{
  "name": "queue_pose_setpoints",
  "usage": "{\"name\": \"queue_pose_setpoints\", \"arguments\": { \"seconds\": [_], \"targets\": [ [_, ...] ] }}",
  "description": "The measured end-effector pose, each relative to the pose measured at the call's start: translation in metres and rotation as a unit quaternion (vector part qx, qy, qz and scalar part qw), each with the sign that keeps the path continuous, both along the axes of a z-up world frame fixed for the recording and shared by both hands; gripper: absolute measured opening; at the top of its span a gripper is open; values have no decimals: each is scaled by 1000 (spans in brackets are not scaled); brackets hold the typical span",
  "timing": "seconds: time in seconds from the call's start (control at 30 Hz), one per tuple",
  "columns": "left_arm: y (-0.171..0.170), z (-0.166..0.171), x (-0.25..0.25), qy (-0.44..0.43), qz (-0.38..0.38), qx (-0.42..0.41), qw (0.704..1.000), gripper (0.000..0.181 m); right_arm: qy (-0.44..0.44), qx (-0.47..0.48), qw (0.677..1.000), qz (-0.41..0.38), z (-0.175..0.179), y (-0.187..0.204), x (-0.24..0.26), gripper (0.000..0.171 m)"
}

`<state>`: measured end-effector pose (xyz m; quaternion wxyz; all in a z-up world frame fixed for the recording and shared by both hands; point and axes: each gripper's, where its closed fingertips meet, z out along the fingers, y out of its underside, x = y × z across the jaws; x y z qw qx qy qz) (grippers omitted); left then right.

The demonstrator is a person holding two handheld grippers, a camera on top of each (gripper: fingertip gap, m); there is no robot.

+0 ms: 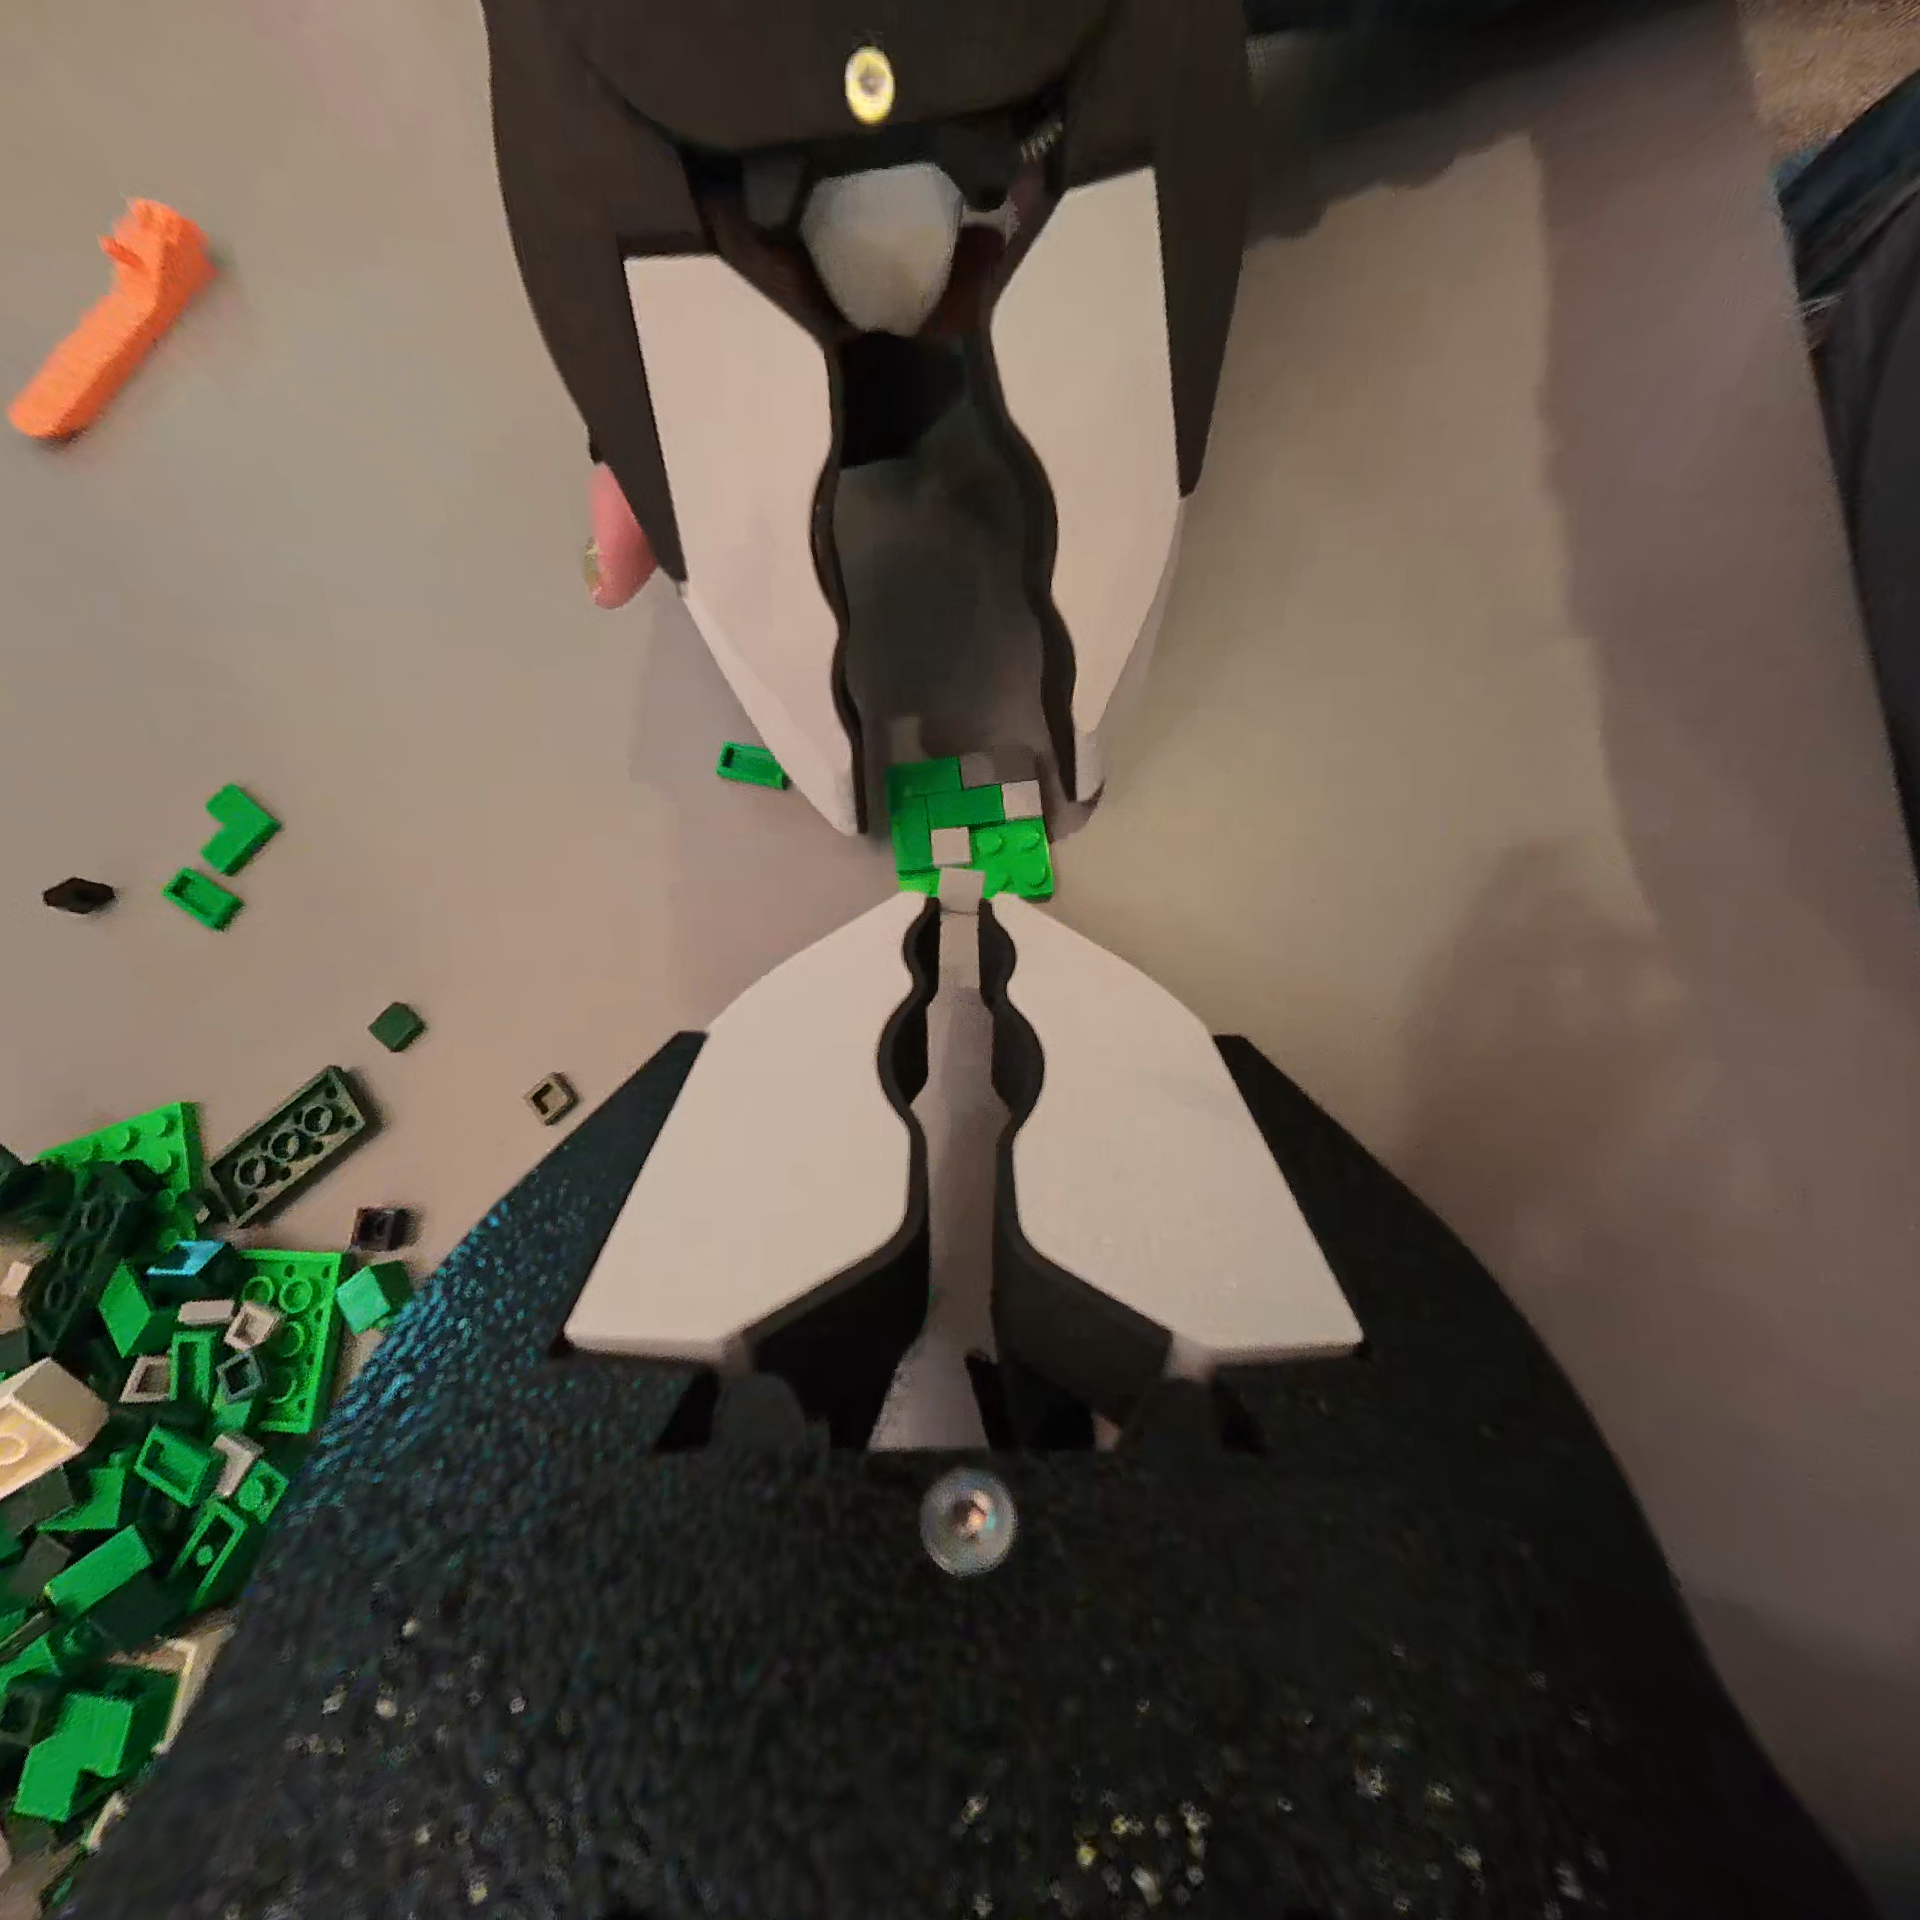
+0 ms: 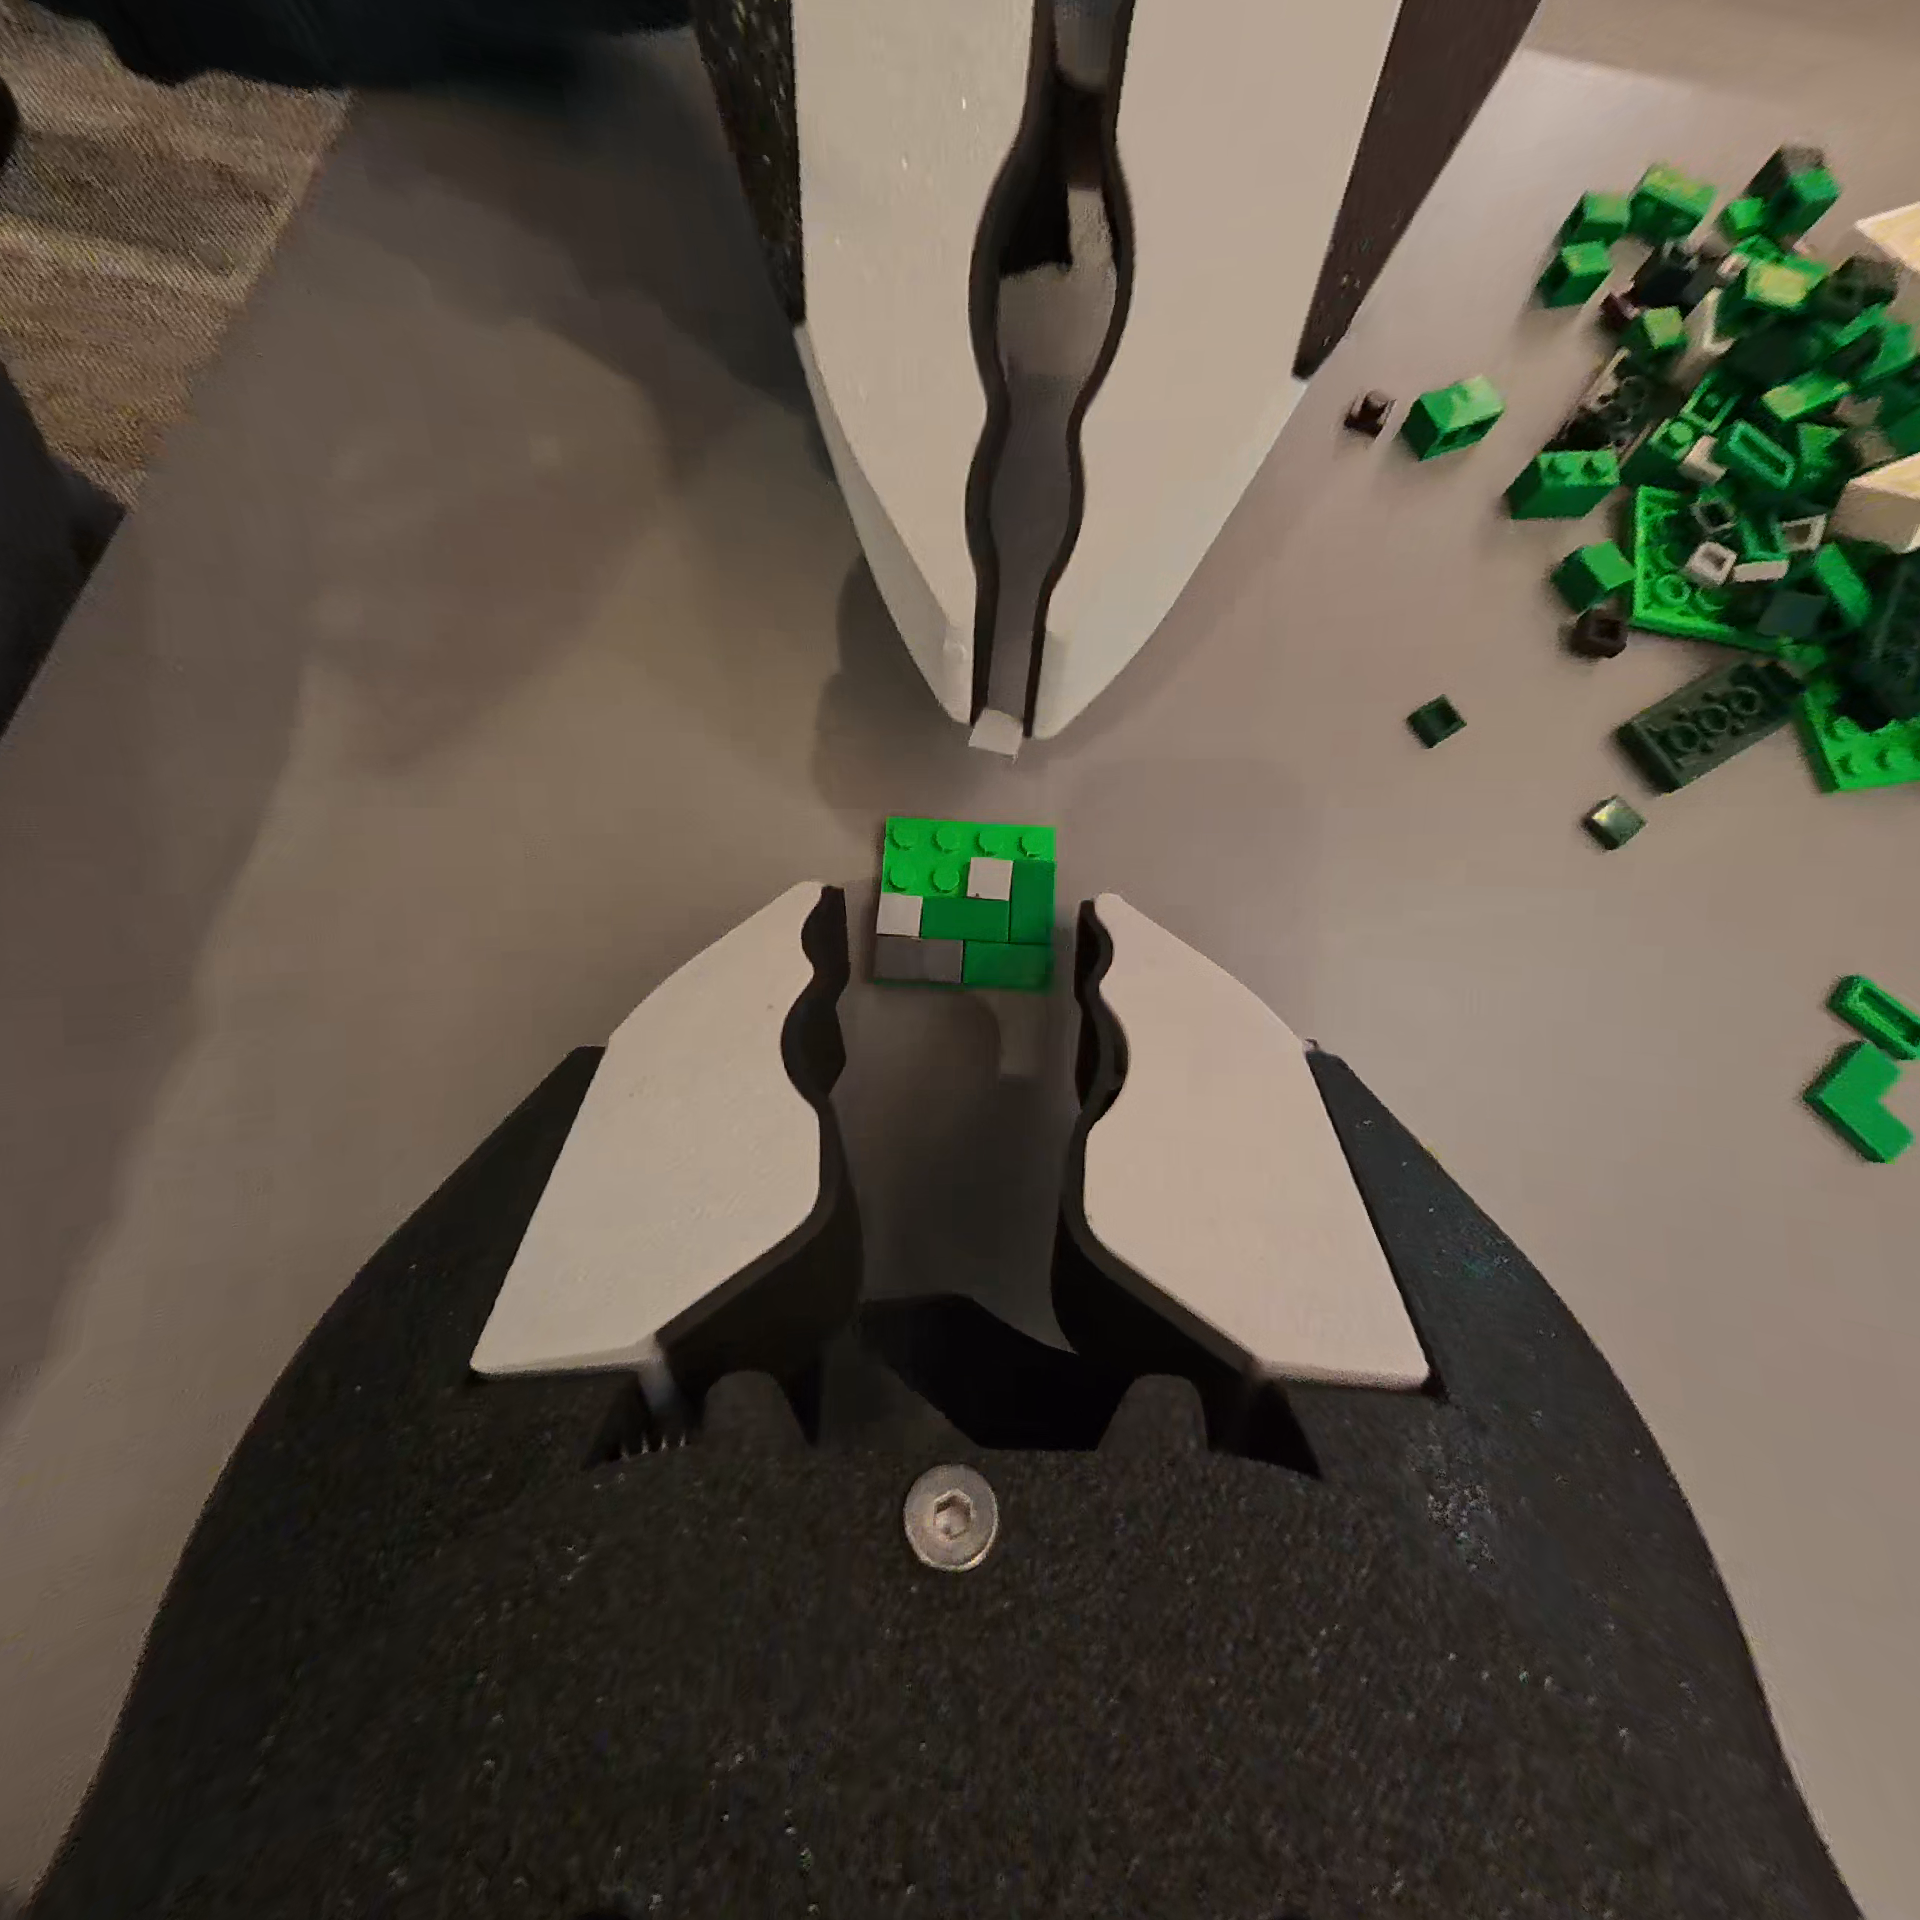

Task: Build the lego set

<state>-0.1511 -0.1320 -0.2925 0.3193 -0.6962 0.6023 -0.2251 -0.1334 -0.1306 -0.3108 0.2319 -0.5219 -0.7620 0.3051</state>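
Left tongs [image 1: 958, 912] pinching grey tile [image 1: 960, 886], right tongs [image 2: 956, 935] wide, bracketing green plate [image 2: 968, 904]; seat tile square on free studs.

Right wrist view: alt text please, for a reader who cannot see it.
The right gripper brackets a small green plate partly tiled in green, white and grey on a grey table. Opposite, the left gripper pinches a small white tile just beyond the plate. Loose green bricks are heaped at right.

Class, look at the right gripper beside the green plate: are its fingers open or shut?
Open. In the right wrist view, the right gripper has a wide gap between its fingers, which flank the green plate without clamping it.
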Motion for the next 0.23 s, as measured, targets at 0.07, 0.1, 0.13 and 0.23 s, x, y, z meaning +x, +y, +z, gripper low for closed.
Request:
{"name": "queue_pose_setpoints", "arguments": {
  "seconds": [0.07,0.1,0.13,0.23],
  "targets": [
    [-1,-1,1,5,1,-4,1000,6,-18,16,1000,-2,-5,1,1,42],
    [1,-2,0,10,6,-2,1000,6,-16,16,1000,-4,-3,1,0,42],
    [1,-3,0,17,10,-2,1000,6,-21,21,1000,-8,-4,2,0,42],
    [1,-5,2,28,15,-10,999,6,-33,20,999,-15,-5,2,0,33]
  ]
}}
